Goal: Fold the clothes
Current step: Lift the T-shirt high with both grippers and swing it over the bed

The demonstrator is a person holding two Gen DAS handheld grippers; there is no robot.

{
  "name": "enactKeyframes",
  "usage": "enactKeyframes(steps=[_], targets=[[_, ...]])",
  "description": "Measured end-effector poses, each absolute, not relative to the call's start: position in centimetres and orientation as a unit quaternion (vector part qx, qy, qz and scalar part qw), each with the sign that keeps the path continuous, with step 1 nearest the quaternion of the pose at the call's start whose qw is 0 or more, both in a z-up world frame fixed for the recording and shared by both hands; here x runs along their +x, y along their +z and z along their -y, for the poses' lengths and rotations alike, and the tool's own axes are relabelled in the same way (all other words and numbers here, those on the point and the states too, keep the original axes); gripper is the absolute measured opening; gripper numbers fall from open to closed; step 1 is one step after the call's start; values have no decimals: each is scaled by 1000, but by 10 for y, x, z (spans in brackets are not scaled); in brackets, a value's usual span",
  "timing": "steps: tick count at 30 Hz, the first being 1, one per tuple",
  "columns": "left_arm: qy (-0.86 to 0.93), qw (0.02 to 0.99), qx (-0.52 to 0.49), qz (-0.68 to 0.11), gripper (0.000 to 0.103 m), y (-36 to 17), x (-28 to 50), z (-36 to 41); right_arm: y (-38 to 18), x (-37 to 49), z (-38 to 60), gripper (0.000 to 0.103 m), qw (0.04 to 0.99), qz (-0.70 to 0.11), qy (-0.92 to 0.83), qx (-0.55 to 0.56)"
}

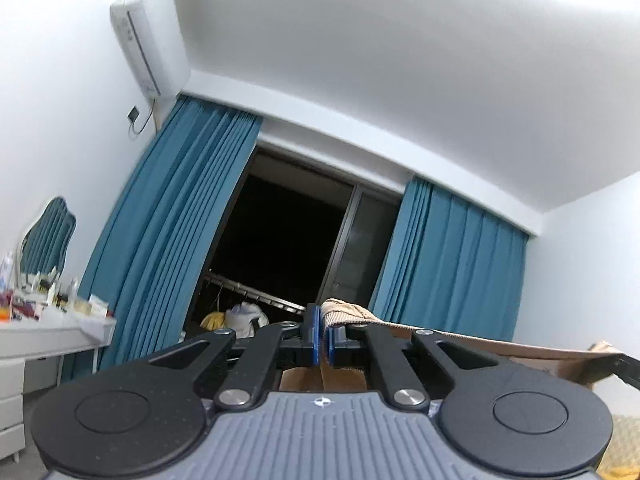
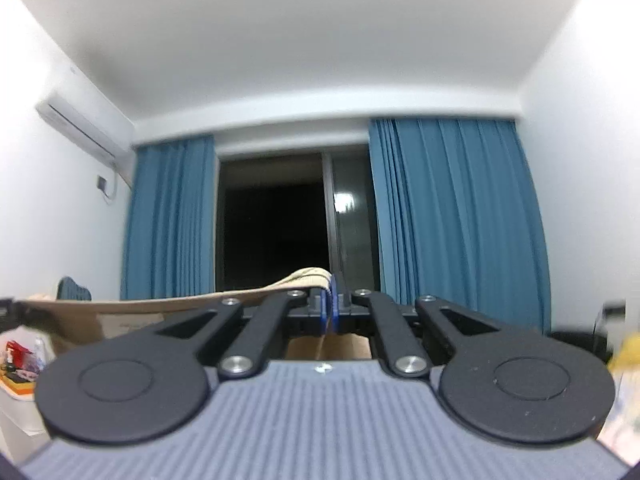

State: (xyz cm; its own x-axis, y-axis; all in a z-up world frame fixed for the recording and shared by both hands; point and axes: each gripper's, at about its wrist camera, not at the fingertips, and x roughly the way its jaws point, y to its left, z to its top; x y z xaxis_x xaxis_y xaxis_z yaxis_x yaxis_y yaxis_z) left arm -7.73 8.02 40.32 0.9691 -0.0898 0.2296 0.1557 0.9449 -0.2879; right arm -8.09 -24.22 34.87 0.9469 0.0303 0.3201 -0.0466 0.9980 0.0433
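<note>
Facing blue curtains (image 2: 456, 216) and a dark window (image 2: 276, 220). Stretched taut between both tongs: tan garment (image 1: 480, 342), raised high. Left gripper (image 1: 321, 338) pinching its one ribbed edge, right gripper (image 2: 330, 310) clamped on the other.

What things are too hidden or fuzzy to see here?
- Tan garment: left wrist view, most of it hangs hidden below the left hand-held gripper; its type is unclear.
- Same garment: right wrist view, the right hand-held gripper covers its lower part.
- Items on the dresser: left wrist view, too small to name.
- Yellow thing: right wrist view, blurred and cut by the edge.
</note>
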Motion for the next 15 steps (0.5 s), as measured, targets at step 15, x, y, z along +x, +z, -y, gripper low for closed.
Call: enactKeyframes(steps=[15], targets=[[-91,987,-107,82,5,432,-104,-71,382,-126,244,5,989,147,21,28]])
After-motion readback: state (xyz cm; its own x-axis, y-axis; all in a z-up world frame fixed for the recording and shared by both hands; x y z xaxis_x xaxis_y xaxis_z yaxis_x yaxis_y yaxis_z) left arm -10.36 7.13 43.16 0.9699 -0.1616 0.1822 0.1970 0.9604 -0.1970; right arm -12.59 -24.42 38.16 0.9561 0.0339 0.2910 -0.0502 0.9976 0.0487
